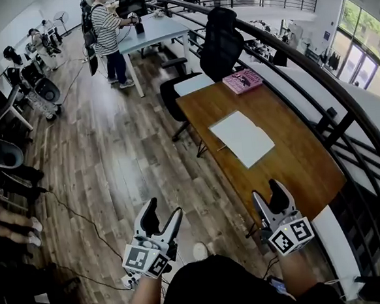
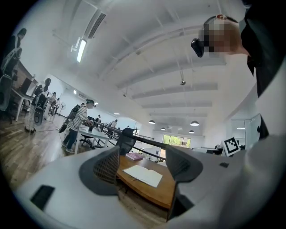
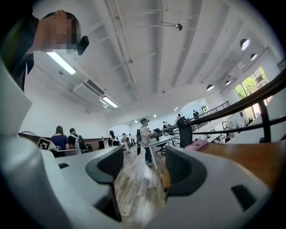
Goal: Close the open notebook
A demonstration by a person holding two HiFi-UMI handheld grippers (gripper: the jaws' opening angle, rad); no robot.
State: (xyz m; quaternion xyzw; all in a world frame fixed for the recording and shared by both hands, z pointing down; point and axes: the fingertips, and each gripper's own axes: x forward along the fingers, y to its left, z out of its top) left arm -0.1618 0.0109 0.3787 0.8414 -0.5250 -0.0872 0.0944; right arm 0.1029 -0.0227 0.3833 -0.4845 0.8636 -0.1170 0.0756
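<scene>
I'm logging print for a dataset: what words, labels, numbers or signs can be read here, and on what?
Nothing can be read in any view.
pink book: cover print too small and blurred.
open notebook: pages look blank.
left gripper and right gripper: square markers only, no letters.

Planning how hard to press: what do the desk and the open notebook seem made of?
Desk: probably wood or wood veneer, warm brown with streaky grain and a smooth, low-sheen top.
Open notebook: paper, with matte white pages lying flat; the cover material is not visible.
</scene>
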